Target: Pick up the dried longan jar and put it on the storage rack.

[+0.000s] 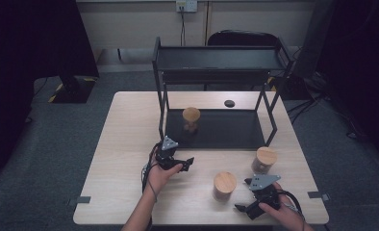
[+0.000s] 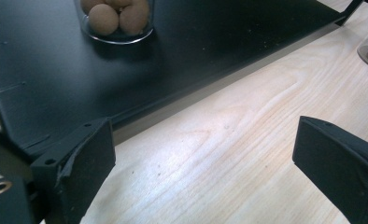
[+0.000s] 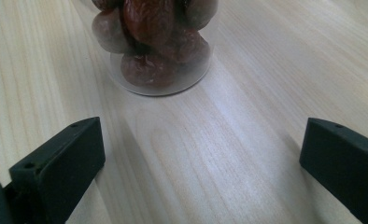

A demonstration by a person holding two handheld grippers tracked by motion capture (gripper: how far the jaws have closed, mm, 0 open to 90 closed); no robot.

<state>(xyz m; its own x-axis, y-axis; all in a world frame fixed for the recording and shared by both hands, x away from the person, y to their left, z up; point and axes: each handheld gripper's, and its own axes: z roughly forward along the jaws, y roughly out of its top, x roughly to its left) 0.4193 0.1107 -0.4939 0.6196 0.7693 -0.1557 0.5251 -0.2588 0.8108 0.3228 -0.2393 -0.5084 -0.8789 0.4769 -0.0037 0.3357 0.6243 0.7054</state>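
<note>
High view: pale wooden table [image 1: 130, 144] w/ a black metal two-tier rack [image 1: 216, 62] standing on its far half. On the rack's lower black shelf [image 1: 226, 130], near its left end, stands a clear glass jar w/ round wooden lid holding pale round balls [image 1: 191, 119]. Small black disc [image 1: 229, 103] lies on the table behind the rack. Left gripper [image 1: 185, 163] sits just in front of the shelf's front-left corner, jaws apart, nothing in them. Right gripper [image 1: 243, 209] is near the table's front edge at right, jaws spread, empty. Just beside it on its left stands a second wooden-lidded clear jar [image 1: 224, 186]; a third wooden-lidded jar [image 1: 264, 160] stands farther back at right, by the rack's front-right leg.

Left gripper view: both black jaws wide apart over bare wood, holding nothing. Shelf edge runs diagonally ahead; the pale-ball jar [image 2: 116, 21] stands on the shelf, well apart from the jaws.

Right gripper view: jaws released, wide, empty. Straight ahead, near but not touching, the base of the second jar [image 3: 156, 46], packed w/ dark reddish-brown wrinkled fruit.
</note>
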